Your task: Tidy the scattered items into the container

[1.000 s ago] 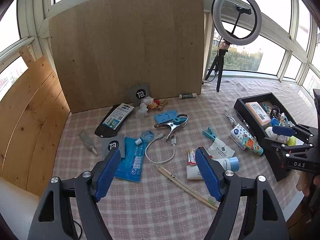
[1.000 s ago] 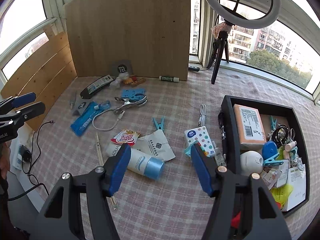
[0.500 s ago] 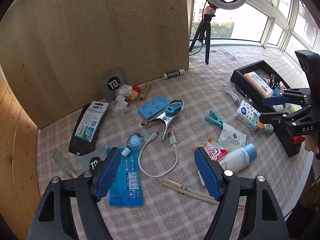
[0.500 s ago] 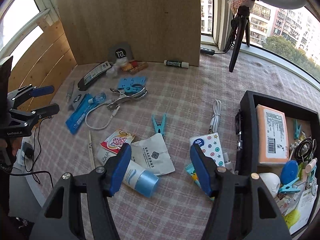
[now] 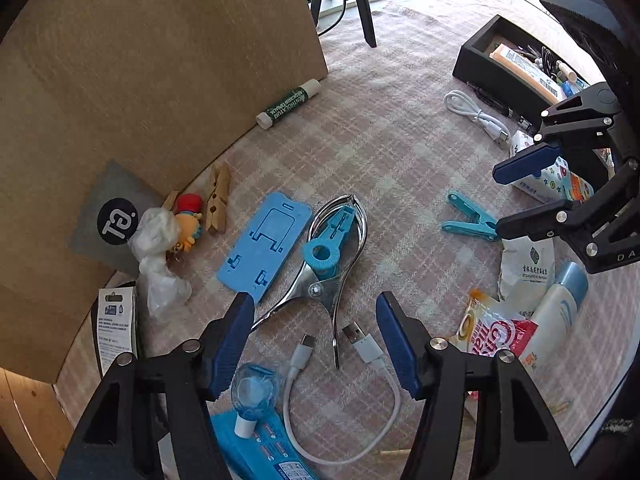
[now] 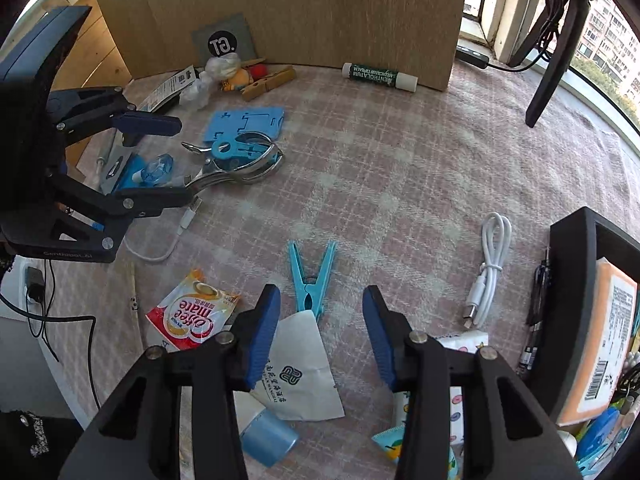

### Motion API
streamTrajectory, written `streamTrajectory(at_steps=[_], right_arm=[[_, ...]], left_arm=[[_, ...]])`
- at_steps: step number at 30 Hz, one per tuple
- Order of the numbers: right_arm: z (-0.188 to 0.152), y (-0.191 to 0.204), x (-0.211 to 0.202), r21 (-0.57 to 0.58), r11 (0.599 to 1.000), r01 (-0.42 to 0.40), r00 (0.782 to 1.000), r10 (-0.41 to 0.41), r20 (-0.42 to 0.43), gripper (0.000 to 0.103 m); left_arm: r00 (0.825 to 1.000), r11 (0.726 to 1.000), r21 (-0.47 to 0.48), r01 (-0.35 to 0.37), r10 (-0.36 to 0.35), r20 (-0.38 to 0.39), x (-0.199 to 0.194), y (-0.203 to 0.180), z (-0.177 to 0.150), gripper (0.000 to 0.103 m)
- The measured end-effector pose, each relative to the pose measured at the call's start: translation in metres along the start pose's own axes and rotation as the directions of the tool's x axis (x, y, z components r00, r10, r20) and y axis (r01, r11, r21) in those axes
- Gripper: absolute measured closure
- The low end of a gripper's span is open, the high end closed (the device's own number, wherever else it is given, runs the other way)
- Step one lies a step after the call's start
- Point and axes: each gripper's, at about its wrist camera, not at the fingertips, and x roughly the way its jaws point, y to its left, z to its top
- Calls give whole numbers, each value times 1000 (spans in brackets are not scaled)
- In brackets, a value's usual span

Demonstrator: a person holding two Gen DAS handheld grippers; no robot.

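Closing in on two targets at once: the left hand-held gripper (image 5: pixel 316 344) points steeply down over the shiny metal spring clamp with a turquoise plastic insert (image 5: pixel 328 256), its blue pads narrowing either side of the clamp's handles but not yet pressing. The right hand-held gripper (image 6: pixel 320 328) tips down just as steeply over the turquoise plastic clothes peg (image 6: pixel 312 276), jaws also closing, with the peg's hinge end between the pads and nothing gripped. To do this well, I'd say each gripper should drop until its pads straddle the thing's narrow waist, then squeeze squarely so nothing skids on the pink checked cloth surface (image 6: pixel 400 168). The peg partly overlaps a white paper sachet (image 6: pixel 296 376), so the pinch wants to catch the peg alone. The black rectangular tray container (image 6: pixel 572 272) waits at the surface's right edge, already holding several items.
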Motion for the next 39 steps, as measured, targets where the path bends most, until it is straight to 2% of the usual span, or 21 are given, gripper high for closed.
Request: streamTrajectory(at_steps=[6, 8, 9, 11, 12, 13, 16, 26, 29, 30, 31, 33, 35, 37, 38, 39], right_arm=[[7, 0, 19, -6, 1000, 11, 999, -11, -41, 61], [9, 3, 24, -15, 1000, 10, 998, -11, -56, 61], [9, 5, 23, -25, 1000, 19, 999, -20, -51, 61], [11, 9, 24, -38, 999, 33, 998, -35, -59, 61], [12, 10, 25, -40, 998, 39, 997, -42, -62, 61], [12, 12, 25, -46, 998, 49, 997, -52, -65, 66], [12, 16, 24, -67, 995, 72, 995, -76, -68, 80], [11, 11, 9, 2, 1000, 22, 1000, -22, -18, 80], [12, 10, 3, 9, 1000, 21, 1000, -21, -3, 80], [12, 10, 1, 12, 1000, 17, 1000, -17, 4, 80], [13, 10, -1, 16, 1000, 15, 1000, -15, 12, 80], [13, 9, -4, 22, 1000, 10, 1000, -10, 21, 80], [11, 10, -4, 17, 1000, 14, 1000, -14, 13, 81], [5, 4, -3, 7, 1000, 15, 1000, -15, 7, 81], [4, 4, -4, 8, 1000, 12, 1000, -12, 7, 80], [3, 4, -5, 10, 1000, 9, 1000, -9, 8, 80]], left_arm=[[999, 999, 19, 44, -44, -17, 18, 0, 7, 44], [998, 998, 29, 59, -58, -32, 23, -3, 5, 50], [998, 998, 38, 53, -52, -40, 26, -6, 4, 56], [997, 997, 35, 62, -61, -36, 25, -7, 1, 60], [996, 997, 23, 78, -77, -40, 25, -5, 0, 67], [996, 996, 11, 86, -86, -40, 24, -4, -1, 70], [995, 995, -21, 93, -94, -35, 21, 0, -6, 71], [994, 990, -113, 90, -82, 68, -10, 9, -15, 73], [993, 986, -139, 93, -82, 84, -18, 24, -14, 75], [992, 986, -140, 93, -81, 94, -23, 25, -15, 77], [991, 985, -140, 96, -82, 103, -26, 25, -16, 97], [991, 985, -152, 87, -71, 110, -28, 27, -18, 103], [994, 984, -158, 86, -75, 77, -16, 27, -18, 103], [996, 981, -184, 56, -42, 82, -16, 30, -20, 99], [995, 976, -208, 70, -53, 86, -17, 32, -21, 98], [993, 971, -221, 88, -69, 93, -18, 33, -20, 93]])
